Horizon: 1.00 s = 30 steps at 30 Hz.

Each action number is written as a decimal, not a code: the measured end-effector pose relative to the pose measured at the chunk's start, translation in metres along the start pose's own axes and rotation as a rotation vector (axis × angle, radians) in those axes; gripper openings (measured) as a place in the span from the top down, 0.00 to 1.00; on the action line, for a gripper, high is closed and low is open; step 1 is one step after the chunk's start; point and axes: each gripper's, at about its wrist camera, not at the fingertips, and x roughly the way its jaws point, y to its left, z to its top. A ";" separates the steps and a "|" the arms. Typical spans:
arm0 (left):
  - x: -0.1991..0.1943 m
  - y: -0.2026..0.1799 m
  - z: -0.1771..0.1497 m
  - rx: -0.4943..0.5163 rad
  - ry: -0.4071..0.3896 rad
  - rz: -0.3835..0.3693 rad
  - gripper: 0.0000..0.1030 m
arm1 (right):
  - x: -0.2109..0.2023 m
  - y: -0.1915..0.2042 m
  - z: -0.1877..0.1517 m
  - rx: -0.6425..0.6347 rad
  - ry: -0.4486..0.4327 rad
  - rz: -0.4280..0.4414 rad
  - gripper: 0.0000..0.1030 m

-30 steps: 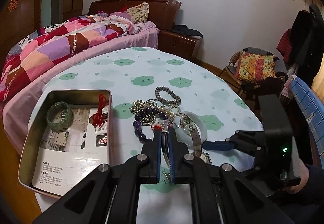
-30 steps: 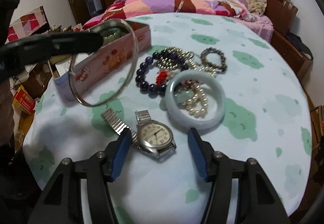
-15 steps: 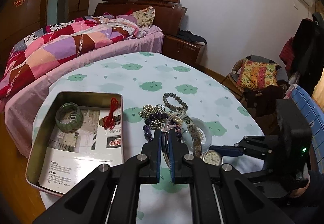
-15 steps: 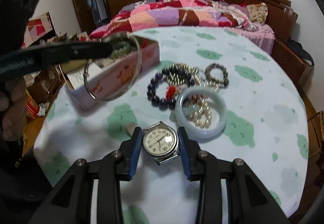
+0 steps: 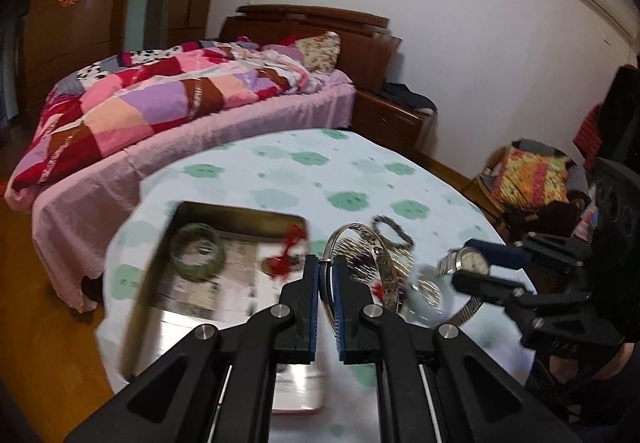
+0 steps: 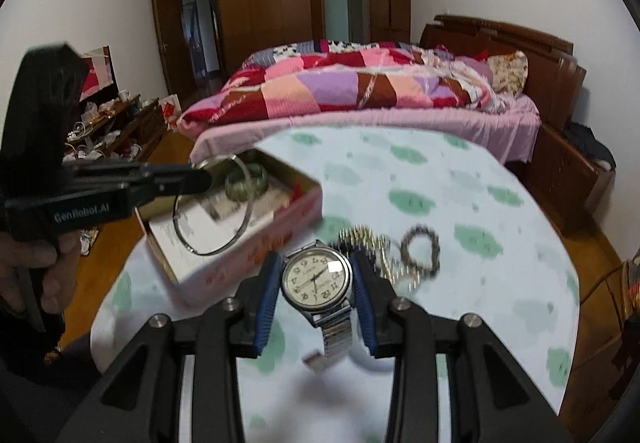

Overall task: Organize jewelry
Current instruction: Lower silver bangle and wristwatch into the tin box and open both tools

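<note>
While the right gripper [image 6: 316,289] clamps the watch [image 6: 317,279] by its case between the blue pads — dial up, metal strap hanging toward 6 o'clock — the left gripper [image 5: 326,283] is pinched nearly closed on the thin rim of a silver bangle [image 5: 372,259]. In the right wrist view the bangle [image 6: 214,203] hangs off the table, over the tin [image 6: 256,235] at 10 o'clock from the watch. A green bangle [image 5: 196,255] and a red cord [image 5: 286,251] lie inside the tin. On the tablecloth [image 6: 480,227], a dark bead bracelet [image 6: 420,251] sits at 2 o'clock from the watch, just beside a blurred heap of pale beads [image 6: 372,247]. In the left wrist view the watch [image 5: 472,265] is held up at 3 o'clock — near a white bangle [image 5: 430,293].
</note>
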 end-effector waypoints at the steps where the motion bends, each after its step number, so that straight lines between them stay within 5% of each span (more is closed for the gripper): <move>1: -0.001 0.005 0.002 -0.006 -0.006 0.008 0.95 | 0.001 0.001 0.006 -0.003 -0.007 0.003 0.63; 17: 0.009 0.064 0.011 -0.061 -0.011 0.139 0.95 | 0.030 0.037 0.066 -0.068 -0.080 0.048 0.63; 30: 0.031 0.070 0.003 -0.027 0.040 0.186 0.95 | 0.073 0.046 0.055 -0.038 -0.048 0.098 0.63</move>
